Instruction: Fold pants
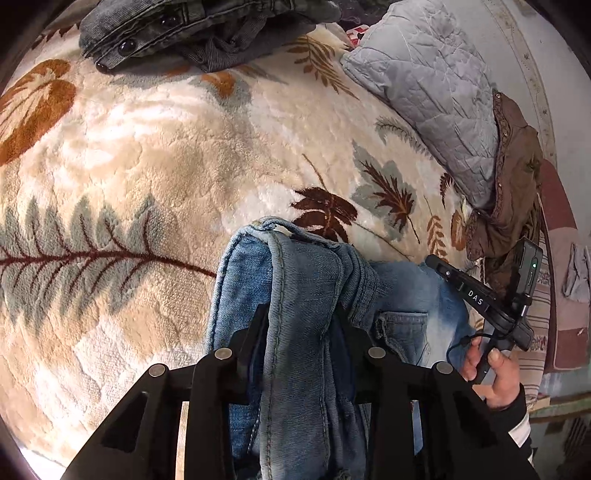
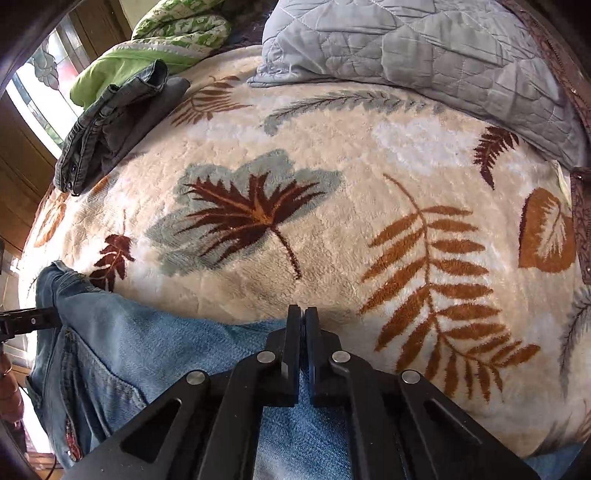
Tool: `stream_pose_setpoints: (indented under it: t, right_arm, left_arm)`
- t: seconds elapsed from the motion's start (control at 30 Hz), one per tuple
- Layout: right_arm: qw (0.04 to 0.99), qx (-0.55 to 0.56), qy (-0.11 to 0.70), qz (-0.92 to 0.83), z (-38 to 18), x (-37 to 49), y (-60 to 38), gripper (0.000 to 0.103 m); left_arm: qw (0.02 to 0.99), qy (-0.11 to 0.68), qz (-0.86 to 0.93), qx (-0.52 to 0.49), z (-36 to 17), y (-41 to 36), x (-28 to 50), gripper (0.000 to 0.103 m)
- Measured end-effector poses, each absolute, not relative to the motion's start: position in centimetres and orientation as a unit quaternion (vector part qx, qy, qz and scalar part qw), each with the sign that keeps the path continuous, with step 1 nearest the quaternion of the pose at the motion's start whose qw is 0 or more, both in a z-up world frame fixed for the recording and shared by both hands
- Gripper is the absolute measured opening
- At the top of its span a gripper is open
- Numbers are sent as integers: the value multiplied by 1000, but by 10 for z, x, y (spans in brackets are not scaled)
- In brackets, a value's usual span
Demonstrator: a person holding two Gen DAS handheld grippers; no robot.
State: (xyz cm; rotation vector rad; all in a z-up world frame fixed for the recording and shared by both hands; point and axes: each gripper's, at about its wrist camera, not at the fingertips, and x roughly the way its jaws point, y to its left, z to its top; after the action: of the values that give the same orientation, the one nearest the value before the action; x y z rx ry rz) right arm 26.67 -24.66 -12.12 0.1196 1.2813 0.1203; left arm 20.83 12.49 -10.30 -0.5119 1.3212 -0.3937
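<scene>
Light blue jeans (image 1: pixel 306 295) lie on a cream leaf-patterned blanket (image 1: pixel 166 155). My left gripper (image 1: pixel 301 314) is shut on a thick bunched fold of the jeans, which rises between its fingers. In the right wrist view the jeans (image 2: pixel 155 350) spread across the lower left. My right gripper (image 2: pixel 303 314) is closed at the far edge of the denim, fingers almost touching; a thin layer of denim seems pinched between them. The right gripper's body (image 1: pixel 491 295) and the hand holding it show at the right in the left wrist view.
Dark grey folded pants (image 1: pixel 192 33) lie at the blanket's far edge, also seen in the right wrist view (image 2: pixel 110 122). A grey quilted pillow (image 2: pixel 424 48) and a brown garment (image 1: pixel 513 184) lie at the right. A green quilt (image 2: pixel 155 40) lies far left.
</scene>
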Motion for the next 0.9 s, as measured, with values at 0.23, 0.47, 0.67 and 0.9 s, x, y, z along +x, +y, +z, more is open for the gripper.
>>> stream_pose_setpoints:
  t: [0.23,0.47,0.67,0.9]
  right_arm:
    - [818,161,546,84,-41,193,-298,12]
    - [753,306,567,131,-33,73,-324,45]
    - [655,418,608,165,-86,31,-286,50]
    - [598,526,593,118,-132,33,-275,50]
  left_arm:
    - [774,546,-209,-243,-37,153,127,50]
    - [723,548,-243,-342,-65,147,39,60]
    - [683,568,-231,-396,-105,141,40,58]
    - [677,579,-198,-410,-131,136,58,59]
